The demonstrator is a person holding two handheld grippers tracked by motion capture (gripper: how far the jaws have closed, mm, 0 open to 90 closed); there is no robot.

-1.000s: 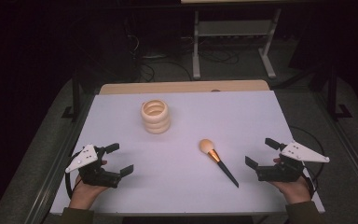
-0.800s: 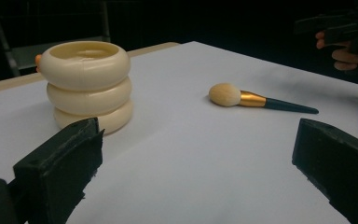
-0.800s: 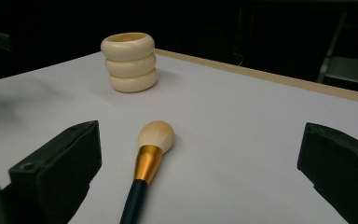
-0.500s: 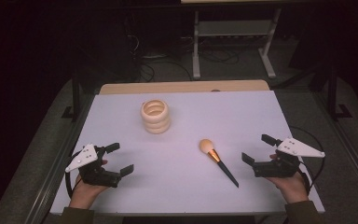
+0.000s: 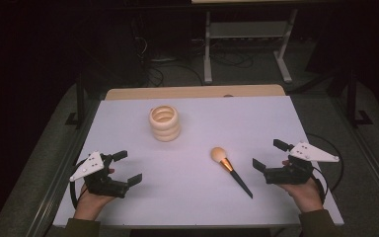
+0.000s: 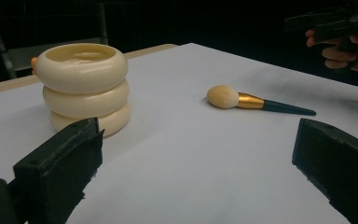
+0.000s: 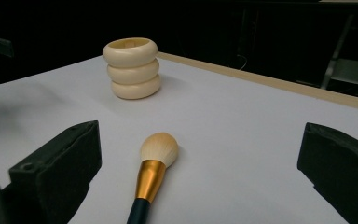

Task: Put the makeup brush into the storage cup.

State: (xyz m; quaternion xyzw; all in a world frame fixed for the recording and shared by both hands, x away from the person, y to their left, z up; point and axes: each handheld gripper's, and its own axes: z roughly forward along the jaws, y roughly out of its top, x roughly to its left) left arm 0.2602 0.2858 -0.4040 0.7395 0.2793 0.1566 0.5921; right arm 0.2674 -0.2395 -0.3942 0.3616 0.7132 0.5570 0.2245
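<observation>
A cream holder [image 5: 165, 123], shaped like three stacked rings and hollow, stands upright at the middle-left of the white table [image 5: 256, 118]. A makeup brush [image 5: 231, 170] with a cream head, gold collar and dark handle lies flat right of centre, head toward the holder. My left gripper [image 5: 127, 167] is open near the front left corner, with nothing between its jaws. My right gripper [image 5: 269, 154] is open just right of the brush handle, also holding nothing. The left gripper view has the holder [image 6: 85, 86] and the brush [image 6: 256, 101] ahead of the gripper. In the right gripper view the brush [image 7: 154, 168] lies between the wide jaws.
A wooden strip [image 5: 192, 92] runs along the table's far edge. Beyond it a metal shelf frame [image 5: 246, 44] and cables lie on the dark floor. A cable loops behind each gripper near the table's side edges.
My right gripper has shifted slightly left and forward, closer to the brush handle. The left gripper, brush and holder have not moved.
</observation>
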